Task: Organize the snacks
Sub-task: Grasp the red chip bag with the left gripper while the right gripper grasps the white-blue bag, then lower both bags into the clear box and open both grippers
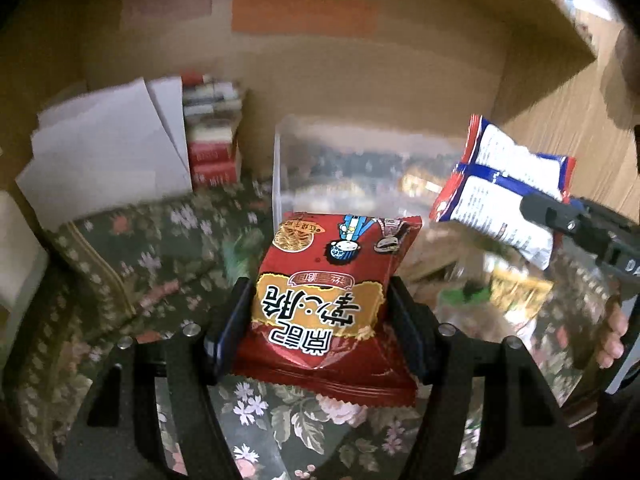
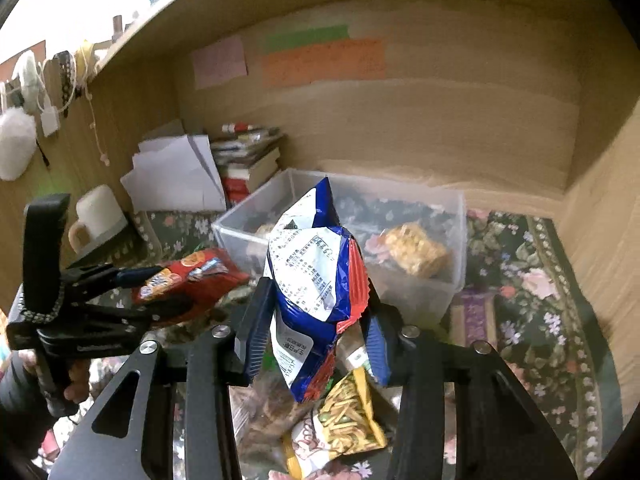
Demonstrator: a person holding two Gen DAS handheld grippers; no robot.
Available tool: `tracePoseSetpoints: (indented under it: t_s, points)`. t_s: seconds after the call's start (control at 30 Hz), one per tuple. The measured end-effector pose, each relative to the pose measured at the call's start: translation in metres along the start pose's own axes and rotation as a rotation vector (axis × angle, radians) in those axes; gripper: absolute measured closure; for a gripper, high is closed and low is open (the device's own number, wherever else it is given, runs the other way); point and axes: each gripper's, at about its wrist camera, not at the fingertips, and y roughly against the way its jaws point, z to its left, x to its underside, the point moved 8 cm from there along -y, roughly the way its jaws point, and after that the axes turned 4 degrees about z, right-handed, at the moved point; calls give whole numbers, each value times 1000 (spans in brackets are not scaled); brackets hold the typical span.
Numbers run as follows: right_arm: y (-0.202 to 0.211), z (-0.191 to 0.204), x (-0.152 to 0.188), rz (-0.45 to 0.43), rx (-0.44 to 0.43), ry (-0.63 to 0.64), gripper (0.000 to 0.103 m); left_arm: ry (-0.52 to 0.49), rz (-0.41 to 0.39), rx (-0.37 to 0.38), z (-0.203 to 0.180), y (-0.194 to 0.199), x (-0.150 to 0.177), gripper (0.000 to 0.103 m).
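Snacks mid-sort on a floral tablecloth, inside a wooden nook.
Left gripper pinches the red noodle packet; right gripper, jaws narrower, squeezes the blue-and-white packet near the clear bin.

surface: floral cloth | on it: clear bin, books, mug

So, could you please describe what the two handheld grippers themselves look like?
Both are matte black frames with silver round bolts and flat blue pads. The left gripper and right gripper match. Seen from the right wrist, the left one has a pistol-style handle, with a dark sleeve behind it.
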Motion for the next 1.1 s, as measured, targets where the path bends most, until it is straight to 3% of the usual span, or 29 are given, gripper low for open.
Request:
tracePoseSetpoints:
  t_s: [0.27, 0.57, 0.8, 1.1]
  points:
    - [16, -11, -24, -77, 32, -1, 64, -9, -118, -2, -14, 25, -43, 37]
    - [9, -20, -47, -107, 54, 12, 64, -23, -175, 10, -25, 13, -88, 37]
    - [-17, -27, -60, -94, 77, 13, 64, -12, -163, -12, -24, -16, -112, 37]
    - [-64, -39, -61, -1, 84, 2, 64, 4, -79, -38, -12, -73, -125, 37]
